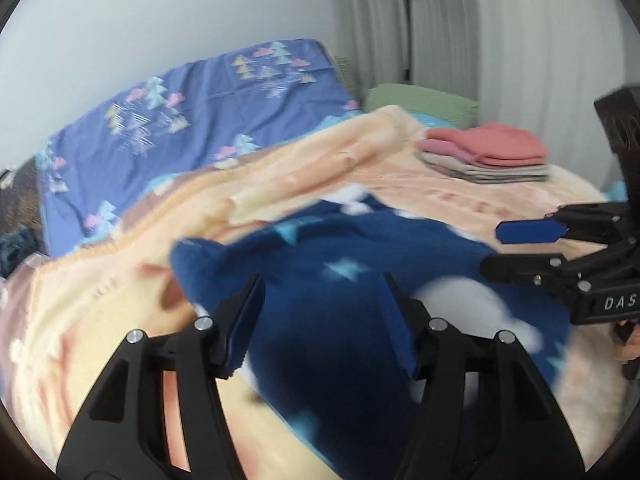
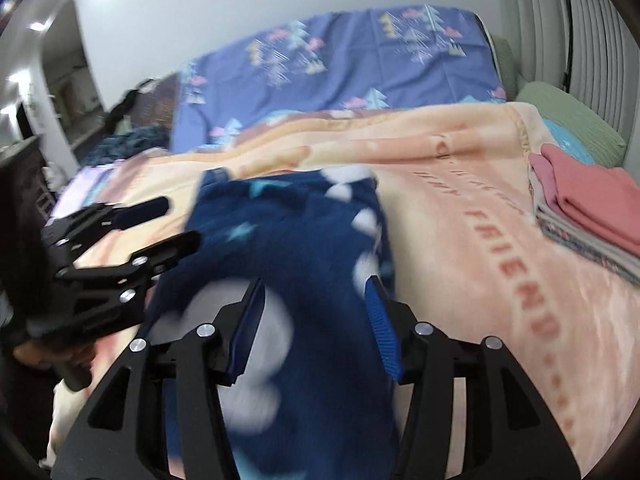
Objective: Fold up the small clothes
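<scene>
Lying across the peach blanket (image 2: 472,184) in front of you is the dark blue fleece garment (image 2: 304,248), printed with pale stars and white cloud shapes; its outline is smeared by motion blur, so you cannot tell how it is folded. Your left gripper (image 1: 322,312) sits over its near edge with the jaws spread wide and nothing between the blue pads (image 1: 394,312). Your right gripper (image 2: 316,312) is over the same cloth with its jaws equally wide apart, and you cannot tell whether the pads touch the fleece. From the left wrist view your right gripper also shows at the far right (image 1: 496,250), its two fingers parted and empty above the blanket; from the right wrist view the left one shows at the far left (image 2: 182,222), likewise parted.

Farther back on the blanket, to your right, a stack of folded clothes (image 1: 490,158) stands with pink pieces on top and grey ones beneath, well apart from the blue garment. A green pillow (image 1: 420,102) lies behind the stack. A purple sheet (image 1: 192,120) with a tree pattern covers the bed beyond the blanket.
</scene>
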